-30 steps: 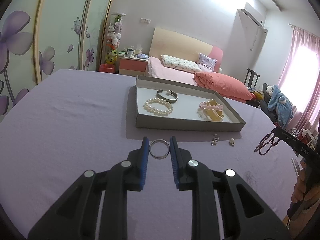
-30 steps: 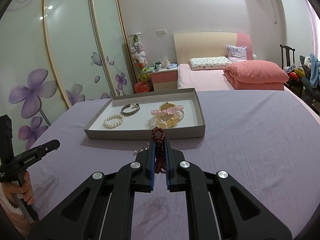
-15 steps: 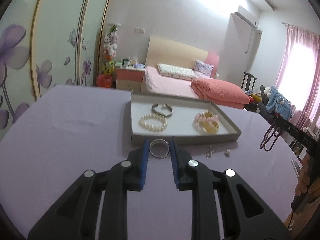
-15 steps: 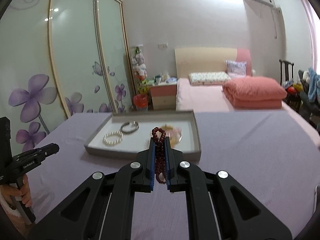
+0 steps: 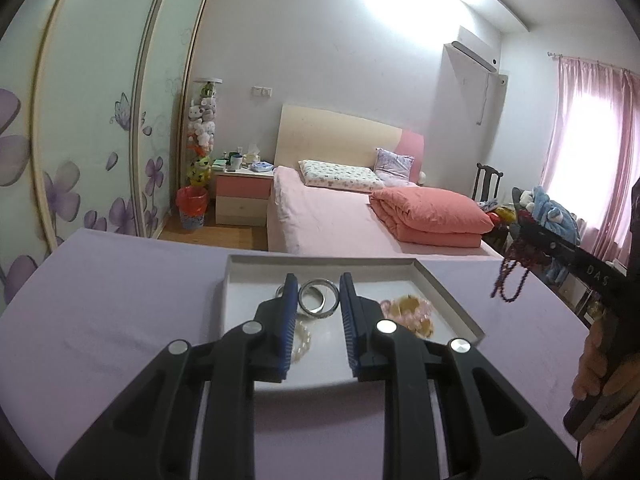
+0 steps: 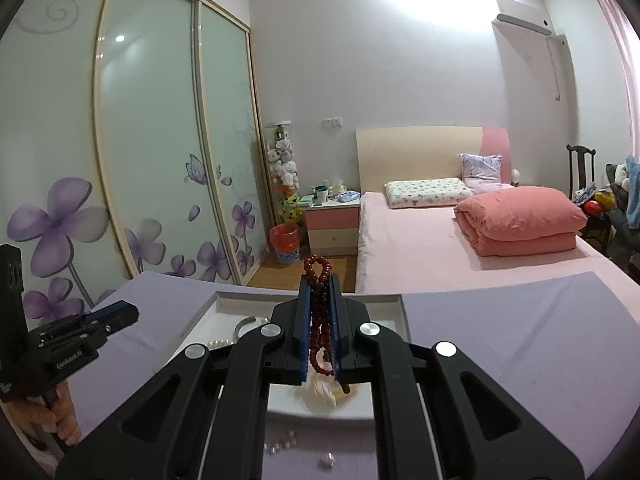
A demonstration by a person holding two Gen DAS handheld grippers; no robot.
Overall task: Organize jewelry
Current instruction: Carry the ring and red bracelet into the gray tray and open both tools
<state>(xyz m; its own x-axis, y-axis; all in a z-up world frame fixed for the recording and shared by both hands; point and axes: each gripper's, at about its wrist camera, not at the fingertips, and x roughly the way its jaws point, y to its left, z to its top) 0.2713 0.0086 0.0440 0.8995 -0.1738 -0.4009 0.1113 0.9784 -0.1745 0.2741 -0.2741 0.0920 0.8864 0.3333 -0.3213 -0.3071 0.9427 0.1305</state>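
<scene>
My left gripper [image 5: 319, 298] is shut on a silver bangle [image 5: 319, 298] and holds it over the white tray [image 5: 440, 286]. A pearl bracelet [image 5: 301, 340] and a pink and yellow bracelet [image 5: 412, 314] lie in the tray. My right gripper [image 6: 319, 310] is shut on a dark red bead string [image 6: 319, 276], held above the tray [image 6: 224, 300]. The bead string also shows hanging at the right of the left wrist view [image 5: 512, 280].
The tray sits on a table with a purple cloth [image 5: 100, 312]. Small earrings [image 6: 280, 446] and a ring [image 6: 327, 460] lie on the cloth in front of the tray. A bed [image 6: 460, 232] and sliding wardrobe doors [image 6: 140, 160] stand beyond.
Both grippers have risen and moved forward over the tray, each still holding its piece. The table looks lower and the room fills more of each view.
</scene>
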